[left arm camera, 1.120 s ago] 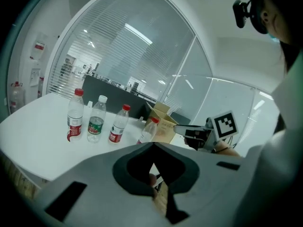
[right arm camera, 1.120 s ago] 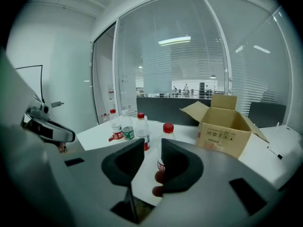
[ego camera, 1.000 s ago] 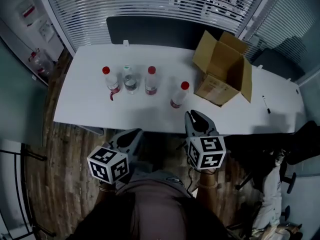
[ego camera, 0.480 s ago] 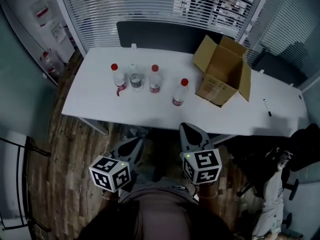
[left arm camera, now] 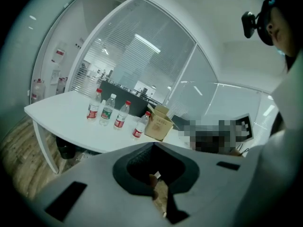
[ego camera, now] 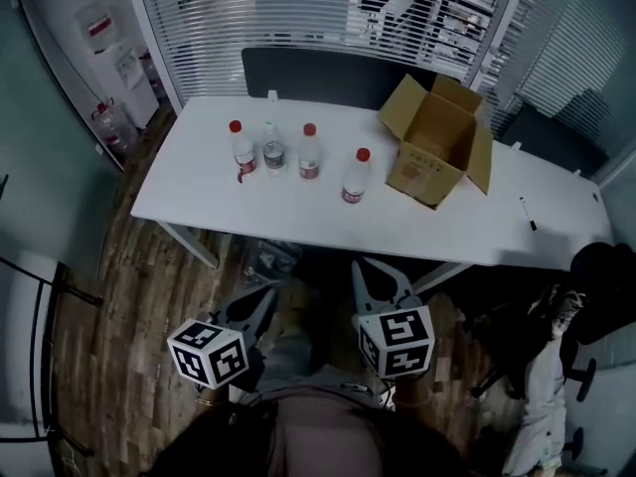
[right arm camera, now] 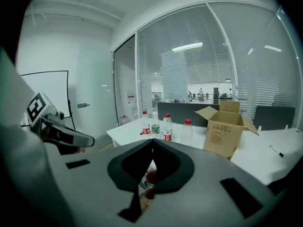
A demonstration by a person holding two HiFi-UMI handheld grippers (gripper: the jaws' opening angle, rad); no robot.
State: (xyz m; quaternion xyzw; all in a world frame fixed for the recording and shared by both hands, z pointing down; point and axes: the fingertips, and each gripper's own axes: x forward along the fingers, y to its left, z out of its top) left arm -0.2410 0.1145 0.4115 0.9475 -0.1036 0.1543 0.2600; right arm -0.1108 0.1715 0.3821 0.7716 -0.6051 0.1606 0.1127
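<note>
Ceiling strip lights [right arm camera: 187, 47] at 12 o'clock light my views evenly; the white surface [ego camera: 199, 182] glares softly. Fisheye bends and darkens every edge; my left gripper [left arm camera: 154, 145] and right gripper [right arm camera: 152, 141] blur at 6 o'clock.

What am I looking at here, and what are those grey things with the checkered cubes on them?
A person holds a hand tool in each hand, each ending in two-jaw tongs and carrying a marker cube. The top-down picture comes from a camera on the person's head: the left tongs and right tongs show low in it, short of the white table. The other two pictures come from cameras riding on the tools, looking along the jaws; both pairs are closed and hold nothing. On that table stand four water bottles in a row beside an open cardboard box.
</note>
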